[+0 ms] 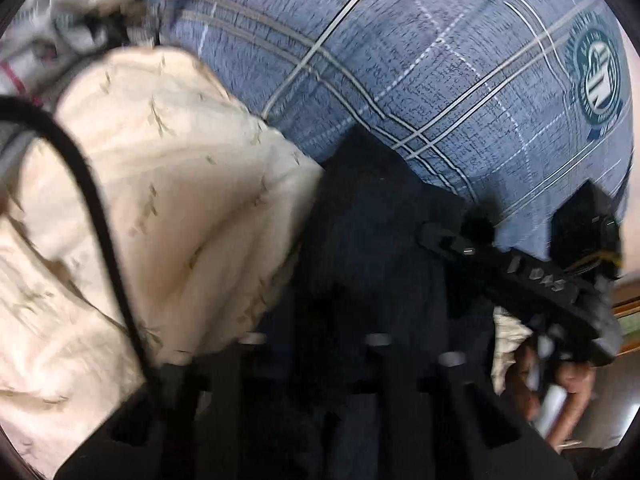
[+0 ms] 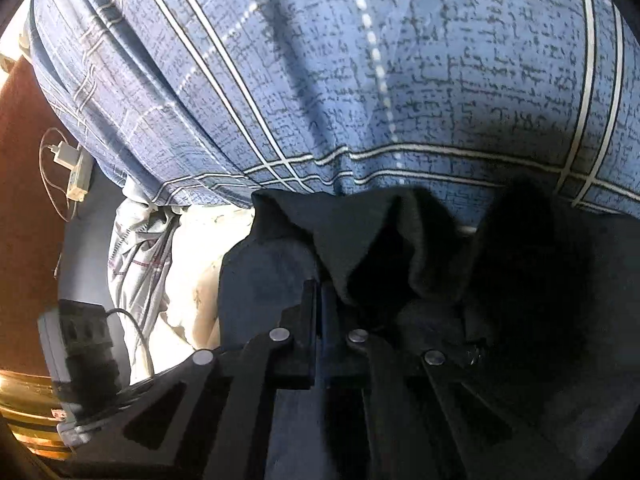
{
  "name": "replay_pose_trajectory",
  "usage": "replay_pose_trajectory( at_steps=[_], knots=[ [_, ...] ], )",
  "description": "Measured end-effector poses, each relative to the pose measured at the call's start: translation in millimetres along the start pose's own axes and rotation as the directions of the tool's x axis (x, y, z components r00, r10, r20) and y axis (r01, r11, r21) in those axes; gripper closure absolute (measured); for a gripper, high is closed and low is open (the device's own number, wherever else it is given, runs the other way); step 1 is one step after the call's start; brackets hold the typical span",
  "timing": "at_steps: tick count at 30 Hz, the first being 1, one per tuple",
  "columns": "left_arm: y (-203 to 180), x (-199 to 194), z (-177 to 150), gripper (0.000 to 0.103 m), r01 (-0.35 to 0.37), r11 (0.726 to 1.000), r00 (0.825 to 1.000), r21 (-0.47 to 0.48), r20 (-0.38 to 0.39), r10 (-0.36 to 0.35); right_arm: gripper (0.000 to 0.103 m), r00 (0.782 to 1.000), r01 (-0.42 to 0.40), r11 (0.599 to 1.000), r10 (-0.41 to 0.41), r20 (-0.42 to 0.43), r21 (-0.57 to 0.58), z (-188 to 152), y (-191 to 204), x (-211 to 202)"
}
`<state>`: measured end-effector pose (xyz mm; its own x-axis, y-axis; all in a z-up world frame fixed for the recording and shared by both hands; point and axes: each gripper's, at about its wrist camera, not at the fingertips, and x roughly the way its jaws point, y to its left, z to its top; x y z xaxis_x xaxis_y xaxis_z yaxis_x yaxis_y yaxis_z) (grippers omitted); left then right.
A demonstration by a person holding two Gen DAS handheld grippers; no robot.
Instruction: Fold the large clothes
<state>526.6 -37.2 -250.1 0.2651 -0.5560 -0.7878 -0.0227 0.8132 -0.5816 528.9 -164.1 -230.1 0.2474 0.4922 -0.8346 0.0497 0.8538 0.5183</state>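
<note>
A dark navy garment point(image 1: 380, 208) lies bunched on a blue plaid bedsheet point(image 1: 400, 60). In the left wrist view my left gripper point(image 1: 316, 288) is sunk in the dark cloth and shut on it, its fingertips hidden. My right gripper point(image 1: 436, 236) reaches in from the right with a hand point(image 1: 576, 384) behind it, its tip also on the garment. In the right wrist view the right gripper point(image 2: 322, 296) is shut with a fold of the dark garment point(image 2: 360, 240) pinched between its pads, and the rest hangs in loose folds ahead.
A cream quilt point(image 1: 160, 160) is piled at the left, with a black cable point(image 1: 92, 184) across it. In the right wrist view the bedsheet point(image 2: 360, 80) fills the top. Cream fabric point(image 2: 200, 280), a grey striped cloth point(image 2: 136, 256), a white charger point(image 2: 66, 154) and a power strip point(image 2: 80, 340) sit left.
</note>
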Motion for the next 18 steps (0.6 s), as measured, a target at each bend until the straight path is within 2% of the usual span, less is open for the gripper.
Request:
replay_pose_trajectory(
  at_steps=[1,3,5,7,9,10,11,12,13,14,15,17,18],
  knots=[
    [-5,-3,-1,0.103,-0.008,1.000,1.000,0.021,0.021,0.007,0.102,1.000,0.003,1.000,-0.003,0.024,0.002,0,1,-6],
    [-17,-18,-2,0.103,0.016,0.998,0.996,0.059,0.088,-0.021,0.102,0.998,-0.004,1.000,0.004,0.057,0.003,-1,0,-14],
    [-16,-22,0,0.103,0.010,0.998,0.995,0.068,0.101,-0.017,0.103,0.997,0.023,1.000,-0.024,0.070,0.007,-1,-6,-13],
    [-15,-11,1,0.103,-0.036,0.997,0.996,0.065,0.083,0.031,0.103,0.996,0.071,0.997,-0.072,0.045,0.028,0,-17,2],
    [-12,0,3,0.097,-0.065,0.997,0.996,0.051,0.058,0.062,0.103,0.999,0.031,0.999,-0.032,0.028,0.035,-4,-23,8],
    [-11,2,4,0.083,-0.068,0.997,0.996,0.044,0.058,0.066,0.100,0.999,0.005,0.999,-0.007,0.041,0.040,-6,-24,2],
    [-13,1,4,0.062,-0.066,0.997,0.996,0.047,0.060,0.063,0.087,0.998,-0.029,0.999,0.026,0.063,0.041,-10,-22,-9],
    [-16,-3,3,0.052,-0.069,0.996,0.996,0.054,0.066,0.065,0.079,0.993,-0.069,0.997,0.066,0.101,0.034,-16,-20,-28],
    [-21,-10,1,0.041,-0.076,0.995,0.993,0.065,0.092,0.070,0.055,0.987,-0.090,0.996,0.085,0.137,0.026,-23,-19,-42],
    [-26,-18,-2,0.040,-0.079,0.994,0.990,0.081,0.122,0.069,0.033,0.979,-0.096,0.995,0.091,0.185,0.020,-33,-19,-63],
    [-32,-26,-5,0.039,-0.092,0.991,0.986,0.101,0.147,0.077,0.030,0.967,-0.099,0.995,0.091,0.236,0.023,-47,-20,-86],
    [-46,-41,-19,0.035,-0.126,0.980,0.977,0.156,0.191,0.095,0.030,0.951,-0.134,0.991,0.119,0.284,0.032,-85,-29,-125],
    [-53,-49,-29,0.033,-0.137,0.973,0.972,0.183,0.216,0.097,0.030,0.944,-0.126,0.991,0.106,0.312,0.047,-106,-37,-142]
  ],
)
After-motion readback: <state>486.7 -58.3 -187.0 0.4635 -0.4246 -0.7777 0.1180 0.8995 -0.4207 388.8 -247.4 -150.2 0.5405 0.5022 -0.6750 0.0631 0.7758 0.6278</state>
